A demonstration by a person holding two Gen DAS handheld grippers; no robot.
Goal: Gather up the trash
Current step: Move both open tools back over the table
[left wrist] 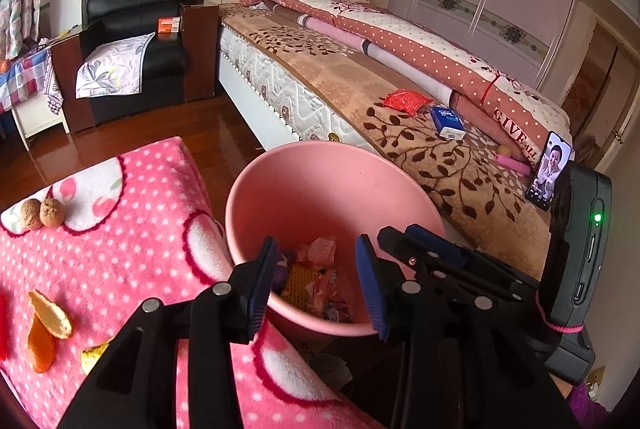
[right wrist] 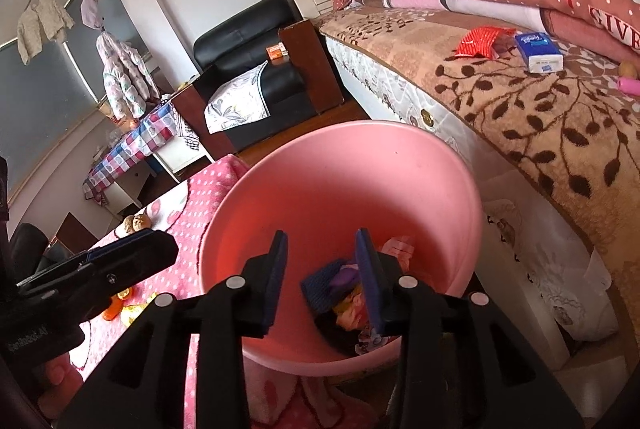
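A pink trash bin (left wrist: pixel 320 181) stands between a pink dotted blanket (left wrist: pixel 132 229) and the bed; it also shows in the right wrist view (right wrist: pixel 340 181). Crumpled wrappers (left wrist: pixel 316 277) lie at its bottom, seen too in the right wrist view (right wrist: pixel 352 305). My left gripper (left wrist: pixel 316 289) is open and empty over the bin's near rim. My right gripper (right wrist: pixel 322 281) is open and empty above the bin's inside. Orange peel (left wrist: pixel 48 325), a gold wrapper (left wrist: pixel 94 355) and two walnuts (left wrist: pixel 42 213) lie on the blanket.
On the bed (left wrist: pixel 400 133) lie a red packet (left wrist: pixel 404 101), a blue tissue pack (left wrist: pixel 448 121) and a phone (left wrist: pixel 548 169). A black armchair (left wrist: pixel 140 41) stands beyond on the wooden floor. The right gripper's body (left wrist: pixel 480 269) is beside my left one.
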